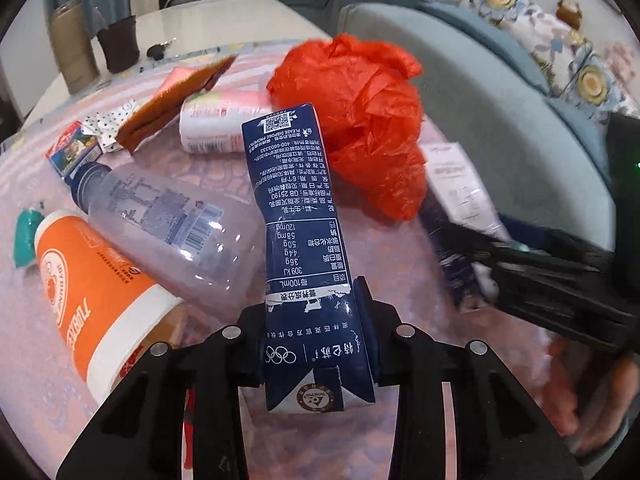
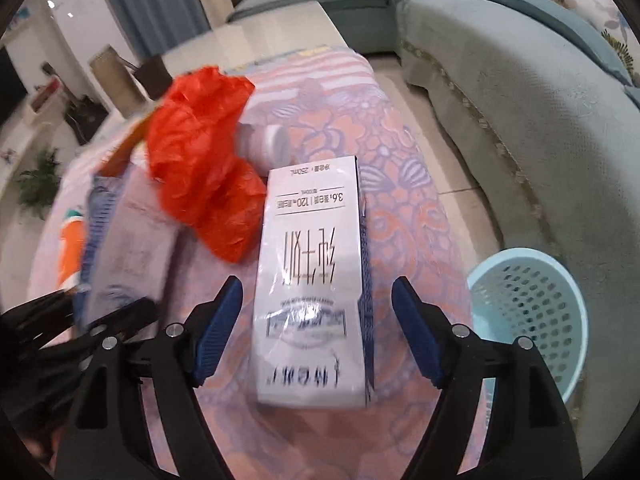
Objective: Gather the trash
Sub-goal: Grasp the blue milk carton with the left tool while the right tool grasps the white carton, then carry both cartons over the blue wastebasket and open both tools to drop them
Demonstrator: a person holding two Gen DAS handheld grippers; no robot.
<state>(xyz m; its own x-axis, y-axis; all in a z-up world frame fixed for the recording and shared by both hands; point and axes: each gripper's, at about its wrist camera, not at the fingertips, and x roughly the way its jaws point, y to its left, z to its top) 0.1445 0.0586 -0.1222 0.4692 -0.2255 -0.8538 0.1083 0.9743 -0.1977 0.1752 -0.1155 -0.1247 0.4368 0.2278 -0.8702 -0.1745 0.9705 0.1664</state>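
Left wrist view, L to R: teal scrap at far edge of the patterned cloth; orange cup lay on its side, touching a clear bottle, also on its side. Behind them a small blue box, a brown wrapper and a pale can, all lying flat. Centre: left gripper had its fingers narrow, pressed on both sides of a dark blue carton, which was dented at mid-length. Red bag, crumpled, sat just behind and R of that carton. Far R: right gripper came in blurred, near a pale wrapper. Right wrist view, L to R: left gripper dark at L edge w/ a blurred carton at its tip; red bag beside it; then right gripper, fingers wide, straddling a white carton lying flat on cloth, pads clear of both sides. Light blue basket stood on floor at R, beside the grey sofa.
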